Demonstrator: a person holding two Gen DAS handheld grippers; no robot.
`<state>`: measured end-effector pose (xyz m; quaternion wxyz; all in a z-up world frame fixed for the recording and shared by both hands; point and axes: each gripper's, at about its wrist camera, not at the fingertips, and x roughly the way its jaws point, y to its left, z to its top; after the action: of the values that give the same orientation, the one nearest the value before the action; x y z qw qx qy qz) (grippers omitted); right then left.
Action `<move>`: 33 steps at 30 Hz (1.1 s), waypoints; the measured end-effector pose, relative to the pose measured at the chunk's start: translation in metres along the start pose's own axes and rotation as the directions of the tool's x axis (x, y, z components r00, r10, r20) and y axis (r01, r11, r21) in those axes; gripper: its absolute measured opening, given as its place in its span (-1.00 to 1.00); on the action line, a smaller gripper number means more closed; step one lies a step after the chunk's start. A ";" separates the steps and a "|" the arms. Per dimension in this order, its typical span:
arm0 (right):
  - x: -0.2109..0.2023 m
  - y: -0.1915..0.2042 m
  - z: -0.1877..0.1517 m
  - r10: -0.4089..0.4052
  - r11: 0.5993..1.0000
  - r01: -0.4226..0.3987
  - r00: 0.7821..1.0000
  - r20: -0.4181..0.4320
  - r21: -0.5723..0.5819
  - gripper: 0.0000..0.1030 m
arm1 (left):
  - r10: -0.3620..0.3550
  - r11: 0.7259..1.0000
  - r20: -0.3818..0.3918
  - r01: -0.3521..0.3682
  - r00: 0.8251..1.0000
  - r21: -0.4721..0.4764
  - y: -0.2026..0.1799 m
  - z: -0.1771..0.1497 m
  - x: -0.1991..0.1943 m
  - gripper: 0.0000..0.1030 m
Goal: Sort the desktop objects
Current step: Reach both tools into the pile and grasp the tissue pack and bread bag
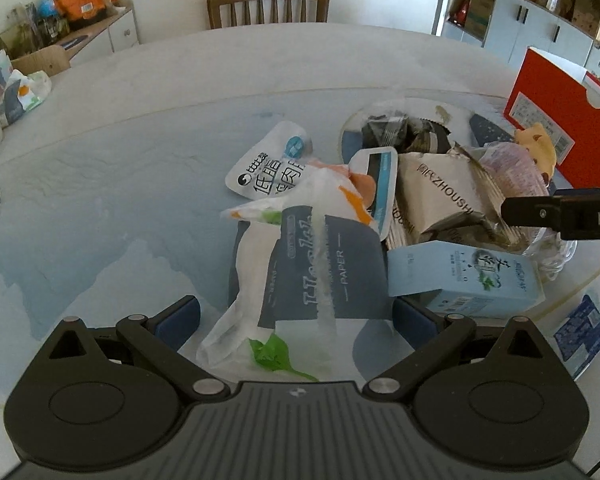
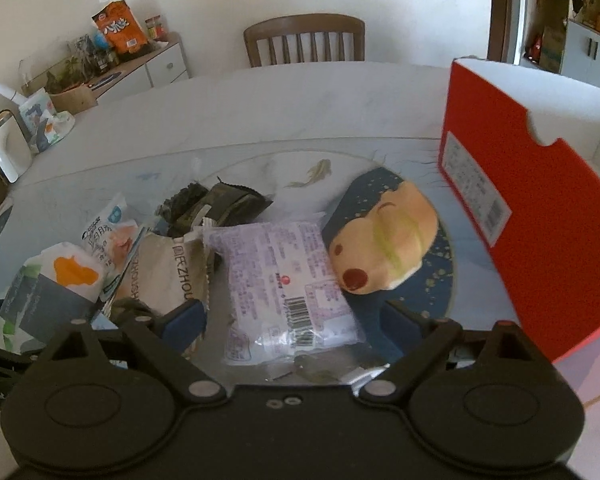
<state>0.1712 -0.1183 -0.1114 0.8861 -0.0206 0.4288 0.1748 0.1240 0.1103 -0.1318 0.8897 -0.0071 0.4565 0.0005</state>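
Note:
A pile of packets lies on the round table. In the left wrist view my left gripper (image 1: 296, 316) is open around a white and grey tissue paper pack (image 1: 300, 268), with a light blue carton (image 1: 472, 280) just right of it. A white meat pouch (image 1: 268, 168) and a beige snack bag (image 1: 440, 188) lie behind. In the right wrist view my right gripper (image 2: 294, 320) is open around a clear purple-printed packet (image 2: 288, 284). A yellow plush toy (image 2: 384, 244) lies to its right, dark green packets (image 2: 216, 204) behind.
A tall red box (image 2: 540, 216) stands at the right, close to the right gripper. A wooden chair (image 1: 268, 4) stands at the table's far side. A sideboard (image 1: 84, 40) with an orange snack bag is at the back left. A small blue sachet (image 1: 580, 332) lies at the right.

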 end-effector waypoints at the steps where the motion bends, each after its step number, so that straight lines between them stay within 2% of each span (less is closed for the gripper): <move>1: 0.001 0.000 0.001 0.003 1.000 -0.003 1.000 -0.002 0.007 0.84 | 0.000 1.000 0.000 0.000 1.000 -0.001 0.000 0.000 0.001 0.99; 9: 0.010 -0.005 0.006 0.002 0.999 -0.001 1.000 -0.018 0.047 0.81 | 0.007 1.000 0.001 -0.007 1.000 0.027 -0.003 0.004 0.006 0.99; 14: 0.006 -0.013 0.006 0.008 0.993 -0.006 1.000 -0.015 0.117 0.73 | 0.002 1.000 -0.003 -0.002 1.000 0.023 -0.002 0.005 0.006 0.99; 21: 0.008 -0.017 0.006 -0.021 0.995 0.023 0.999 -0.026 0.095 0.61 | 0.001 1.000 0.001 -0.001 1.000 0.025 0.000 0.004 0.006 0.99; 26: 0.012 -0.003 0.004 -0.044 0.999 0.044 0.999 -0.023 0.004 0.48 | 0.010 0.999 0.004 -0.010 1.000 0.031 -0.001 0.004 0.006 0.98; 29: 0.010 -0.002 0.004 -0.030 1.000 0.030 0.999 -0.023 -0.007 0.28 | 0.010 1.000 0.013 -0.011 1.000 0.024 0.000 0.005 0.004 0.82; 33: 0.008 -0.001 0.006 -0.022 1.000 0.022 0.999 -0.029 -0.003 0.21 | 0.007 1.000 0.023 -0.007 1.000 0.019 0.000 0.007 0.001 0.51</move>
<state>0.1807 -0.1160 -0.1143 0.8816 -0.0292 0.4411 0.1654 0.1297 0.1108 -0.1285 0.8948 0.0028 0.4464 -0.0007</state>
